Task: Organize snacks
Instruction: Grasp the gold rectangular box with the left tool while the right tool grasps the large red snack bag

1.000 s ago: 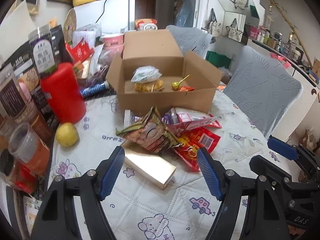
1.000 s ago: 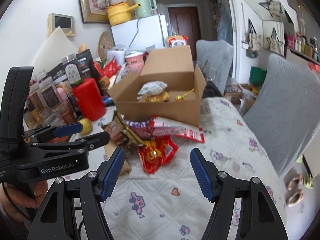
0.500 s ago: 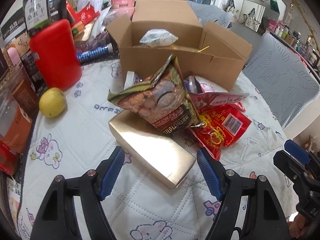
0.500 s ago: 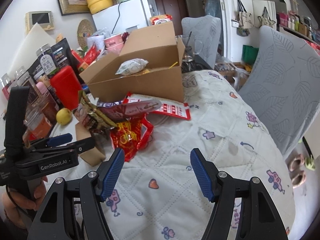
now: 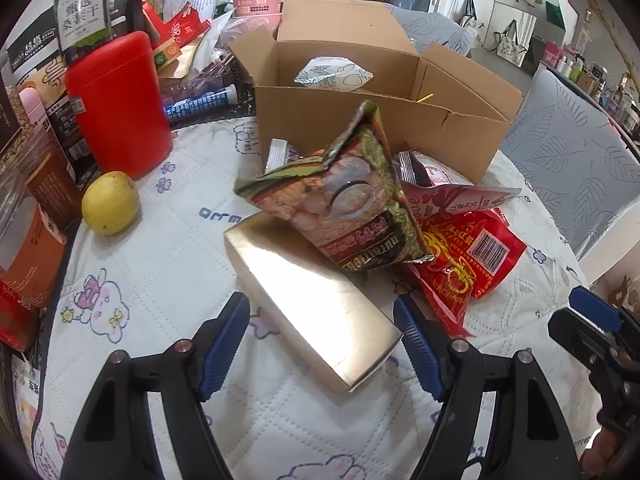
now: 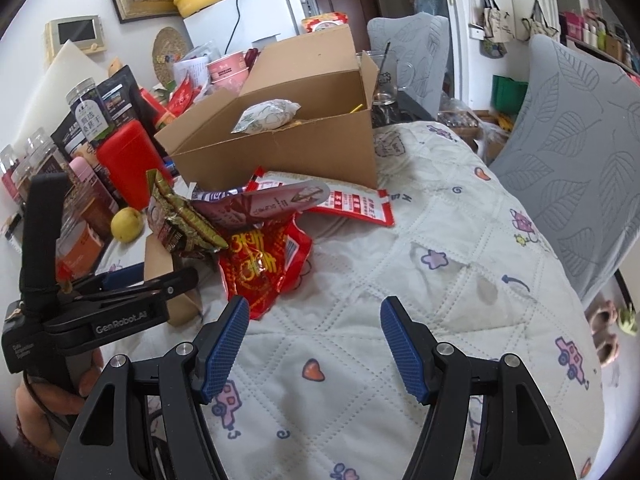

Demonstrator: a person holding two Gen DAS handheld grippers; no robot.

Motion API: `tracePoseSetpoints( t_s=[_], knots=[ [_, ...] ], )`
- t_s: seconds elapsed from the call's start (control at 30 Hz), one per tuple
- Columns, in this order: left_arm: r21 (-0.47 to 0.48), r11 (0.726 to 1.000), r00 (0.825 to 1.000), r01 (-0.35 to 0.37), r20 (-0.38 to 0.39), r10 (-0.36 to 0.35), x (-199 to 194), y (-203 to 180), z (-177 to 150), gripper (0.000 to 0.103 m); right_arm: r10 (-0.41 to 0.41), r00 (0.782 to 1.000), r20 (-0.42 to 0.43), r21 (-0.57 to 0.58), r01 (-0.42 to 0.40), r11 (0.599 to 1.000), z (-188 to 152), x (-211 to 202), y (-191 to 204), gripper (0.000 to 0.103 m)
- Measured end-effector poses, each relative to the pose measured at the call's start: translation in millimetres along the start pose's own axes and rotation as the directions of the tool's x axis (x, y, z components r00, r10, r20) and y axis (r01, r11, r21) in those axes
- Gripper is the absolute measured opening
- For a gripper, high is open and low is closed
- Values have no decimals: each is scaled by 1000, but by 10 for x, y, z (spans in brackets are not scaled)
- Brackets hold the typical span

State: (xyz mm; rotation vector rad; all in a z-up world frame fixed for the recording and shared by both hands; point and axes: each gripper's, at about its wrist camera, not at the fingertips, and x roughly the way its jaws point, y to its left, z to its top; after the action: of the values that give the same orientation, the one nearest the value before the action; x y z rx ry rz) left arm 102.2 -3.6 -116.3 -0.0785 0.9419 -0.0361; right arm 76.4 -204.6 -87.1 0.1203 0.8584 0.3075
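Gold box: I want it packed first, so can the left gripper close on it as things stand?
Probably yes. The left gripper is open astride the gold box's near end; the brown snack bag covers only its far end.

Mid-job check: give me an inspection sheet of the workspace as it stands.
Surface: quilted cloth, printed with cartoons.
Job's things: open box holding a white packet; gold box, green bag and red bag piled before it.
Clutter: red canister, yellow fruit, jars at left.
Grippers: left gripper open around the gold box's near end; right gripper open, nothing between.
Cables: black cord on fridge.
Surroundings: grey chairs.
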Motion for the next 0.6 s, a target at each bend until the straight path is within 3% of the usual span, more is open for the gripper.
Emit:
tracePoseSetpoints(
  t_s=[0.1,0.27,0.43,0.6],
  knots=[
    [7,1000,1000,-6,3,6,-56,83,-47,70,1,1000,-5,-4,-1,1000,1,23,21,69],
    [6,999,999,-43,26,43,-169,259,-104,48,17,1000,-18,-5,-17,1000,7,87,57,69],
    [15,999,998,-36,44,36,-201,383,-86,47,38,998,-42,-10,-38,999,10,187,121,72],
    [21,1000,1000,12,-2,-12,-20,404,-44,47,65,996,-60,-23,-66,998,32,282,204,76]
  ],
)
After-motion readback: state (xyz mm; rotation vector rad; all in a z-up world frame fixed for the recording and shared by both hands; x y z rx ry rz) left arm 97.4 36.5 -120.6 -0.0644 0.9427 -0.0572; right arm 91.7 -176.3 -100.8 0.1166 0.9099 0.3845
